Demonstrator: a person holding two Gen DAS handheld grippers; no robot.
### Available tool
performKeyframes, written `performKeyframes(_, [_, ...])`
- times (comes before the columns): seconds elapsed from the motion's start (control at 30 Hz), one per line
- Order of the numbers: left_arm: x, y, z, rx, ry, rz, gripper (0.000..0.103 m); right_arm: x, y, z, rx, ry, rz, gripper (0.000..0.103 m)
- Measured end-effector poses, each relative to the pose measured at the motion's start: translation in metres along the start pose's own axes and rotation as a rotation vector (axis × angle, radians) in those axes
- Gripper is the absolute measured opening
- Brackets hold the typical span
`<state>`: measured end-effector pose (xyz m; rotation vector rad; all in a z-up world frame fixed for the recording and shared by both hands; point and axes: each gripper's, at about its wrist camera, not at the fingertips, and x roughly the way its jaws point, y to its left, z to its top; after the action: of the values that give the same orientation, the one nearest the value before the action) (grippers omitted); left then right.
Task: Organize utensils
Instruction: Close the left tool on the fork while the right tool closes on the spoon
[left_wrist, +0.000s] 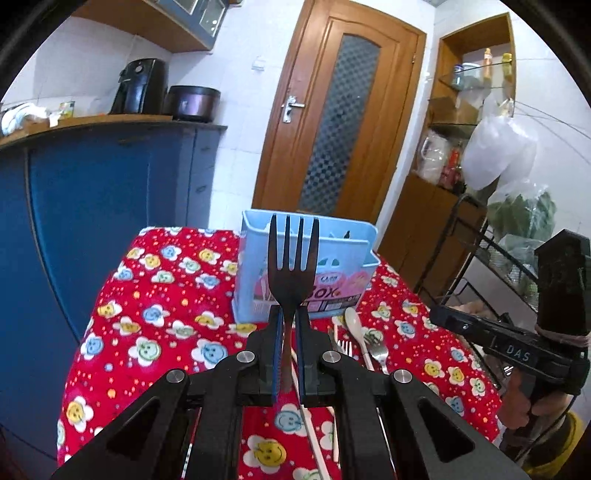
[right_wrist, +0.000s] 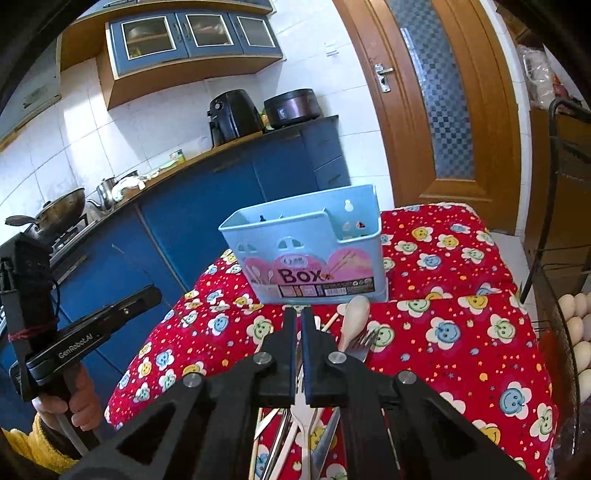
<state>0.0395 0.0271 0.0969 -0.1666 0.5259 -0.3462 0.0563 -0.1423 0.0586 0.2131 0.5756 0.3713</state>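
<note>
My left gripper is shut on the brown handle of a black fork, which stands tines up in front of the light-blue utensil box. The box stands at the far side of the red flowered tablecloth, with dark utensil tips showing inside it. My right gripper hovers above a pile of loose knives, a white fork and chopsticks. Its jaws stand almost together and nothing sticks out past the tips. A pale spoon and a metal fork lie just right of it.
A white spoon and metal forks lie before the box. A black wire rack with eggs stands right of the table, blue cabinets stand left. A hand in a yellow sleeve holds the left gripper's handle.
</note>
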Motion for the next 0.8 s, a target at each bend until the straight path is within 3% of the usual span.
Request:
performKeyframes(0.13, [0.004,0.005,0.003,0.01,0.003,-0.02,0.006,0.014,-0.001,0.0,0.011,0.051,-0.043,0.005])
performKeyframes(0.2, [0.007,0.008,0.003,0.015,0.01,-0.026,0.006,0.025,-0.004,0.0,0.023,0.083,-0.051,0.013])
performKeyframes(0.27, [0.011,0.011,0.002,0.013,0.017,-0.03,0.006,0.037,-0.008,0.0,0.027,0.116,-0.067,0.029])
performKeyframes(0.8, [0.036,0.019,0.0,-0.051,0.019,0.028,0.006,0.118,-0.063,0.005,0.06,0.298,-0.078,0.03])
